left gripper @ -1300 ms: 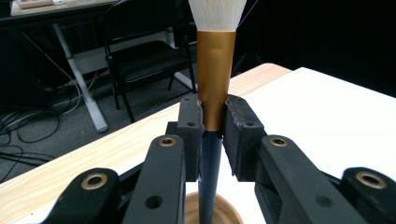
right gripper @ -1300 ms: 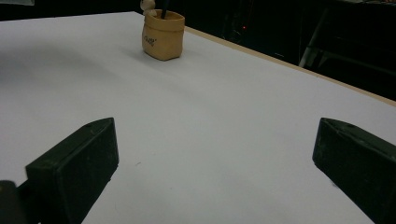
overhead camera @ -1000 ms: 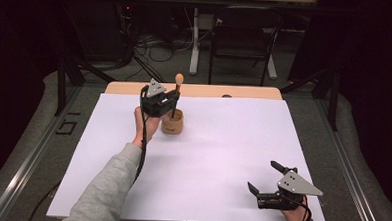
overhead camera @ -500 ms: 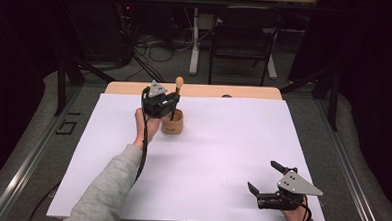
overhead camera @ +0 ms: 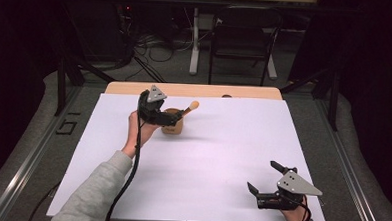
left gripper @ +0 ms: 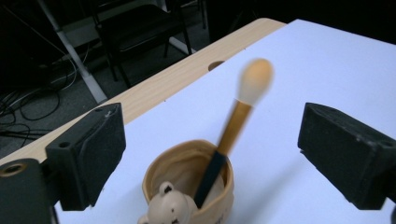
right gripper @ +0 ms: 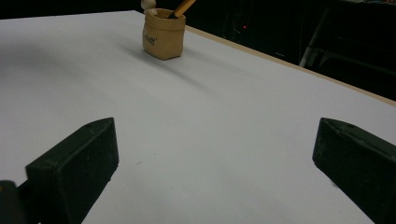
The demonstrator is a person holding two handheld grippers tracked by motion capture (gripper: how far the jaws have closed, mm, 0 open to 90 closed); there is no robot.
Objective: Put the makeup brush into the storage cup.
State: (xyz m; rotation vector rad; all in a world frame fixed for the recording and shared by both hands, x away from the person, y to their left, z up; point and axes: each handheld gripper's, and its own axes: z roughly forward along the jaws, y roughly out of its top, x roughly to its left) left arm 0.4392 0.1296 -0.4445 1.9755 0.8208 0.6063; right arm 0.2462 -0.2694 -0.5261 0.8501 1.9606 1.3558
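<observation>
A small tan cup (overhead camera: 172,126) with a bear figure on its front (left gripper: 169,210) stands at the back left of the white table top (overhead camera: 222,156). A wooden stick with a rounded pale tip (overhead camera: 193,106) (left gripper: 236,121) leans in the cup, tilted right and blurred. My left gripper (overhead camera: 169,118) hovers just over the cup. Its jaws have just been opening and stand wide either side of the stick (left gripper: 212,151) without touching it. My right gripper (overhead camera: 262,176) rests open near the front right corner, nothing between its jaws (right gripper: 215,172), with the cup (right gripper: 163,35) far off.
A bare wooden strip (overhead camera: 195,90) runs along the table's far edge. Behind it are a dark chair (overhead camera: 242,37), a white stand leg (overhead camera: 195,40) and floor cables. Metal rails flank the table on both sides.
The left gripper let go of the stick, which stood upright in its grip and now leans to the right in the cup. The gripper drew back slightly toward the left. The right gripper stayed still.
</observation>
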